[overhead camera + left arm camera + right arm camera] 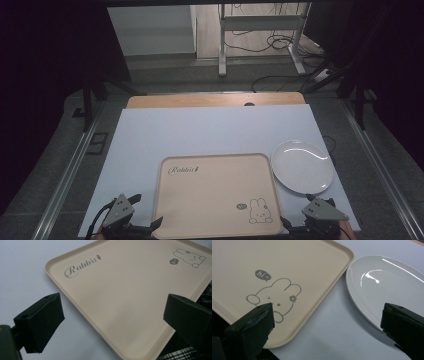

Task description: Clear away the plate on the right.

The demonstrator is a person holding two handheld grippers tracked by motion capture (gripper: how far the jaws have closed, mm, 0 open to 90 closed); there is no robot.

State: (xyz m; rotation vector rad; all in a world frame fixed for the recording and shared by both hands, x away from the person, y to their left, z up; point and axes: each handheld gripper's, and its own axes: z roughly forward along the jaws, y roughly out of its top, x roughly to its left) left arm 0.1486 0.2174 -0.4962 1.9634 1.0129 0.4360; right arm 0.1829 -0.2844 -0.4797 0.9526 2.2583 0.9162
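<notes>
The left gripper (pixel 112 322) hangs with its jaws wide apart, holding nothing; the beige tray (pixel 125 297) lies just ahead of it and between its jaws, its near left corner closest. The right gripper (pixel 327 327) is likewise spread wide and empty, with the tray's rabbit-printed corner (pixel 274 297) in front of its left jaw and the white plate (pixel 384 287) ahead of its right jaw, just beside the tray's edge on the white table (pixel 200 130).

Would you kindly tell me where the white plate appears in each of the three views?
High view: white plate at right, beside the tray's right edge.
Left gripper view: not in it.
Right gripper view: plate at upper right.
Shared landmark: the rabbit drawing on the tray.
</notes>
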